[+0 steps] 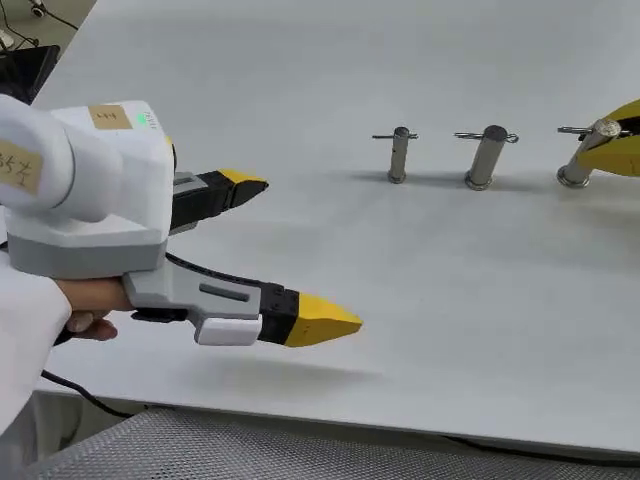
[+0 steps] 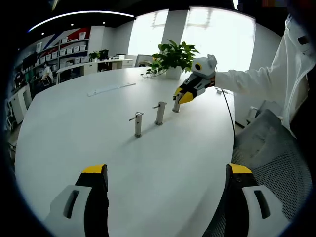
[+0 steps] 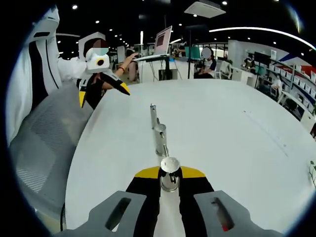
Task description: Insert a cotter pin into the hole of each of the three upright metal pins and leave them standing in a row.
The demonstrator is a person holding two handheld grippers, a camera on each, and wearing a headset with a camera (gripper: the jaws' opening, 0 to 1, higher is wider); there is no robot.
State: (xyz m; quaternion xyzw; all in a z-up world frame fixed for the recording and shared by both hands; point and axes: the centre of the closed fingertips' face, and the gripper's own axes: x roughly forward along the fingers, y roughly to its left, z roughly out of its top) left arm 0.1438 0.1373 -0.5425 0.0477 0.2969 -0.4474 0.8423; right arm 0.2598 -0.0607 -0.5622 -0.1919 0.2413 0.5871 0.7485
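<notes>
Three metal pins stand in a row on the white table: a left pin (image 1: 399,155), a middle pin (image 1: 486,157) and a right pin (image 1: 578,165). A thin cotter pin crosses the top of each, for example the left one's cotter pin (image 1: 385,136). My right gripper (image 1: 615,140) comes in from the right edge, and its yellow-tipped jaws are shut on the right pin (image 3: 169,167), which leans a little. The right gripper view looks down the row from my right gripper (image 3: 169,180). My left gripper (image 1: 305,252) hovers open and empty well to the left of the row, seen also in its own view (image 2: 166,173).
The white table (image 1: 330,60) reaches far back. Its front edge runs along the bottom of the head view above a grey mesh chair (image 1: 250,445). A black cable (image 1: 90,398) trails from the left gripper. A potted plant (image 2: 173,57) stands at the far end.
</notes>
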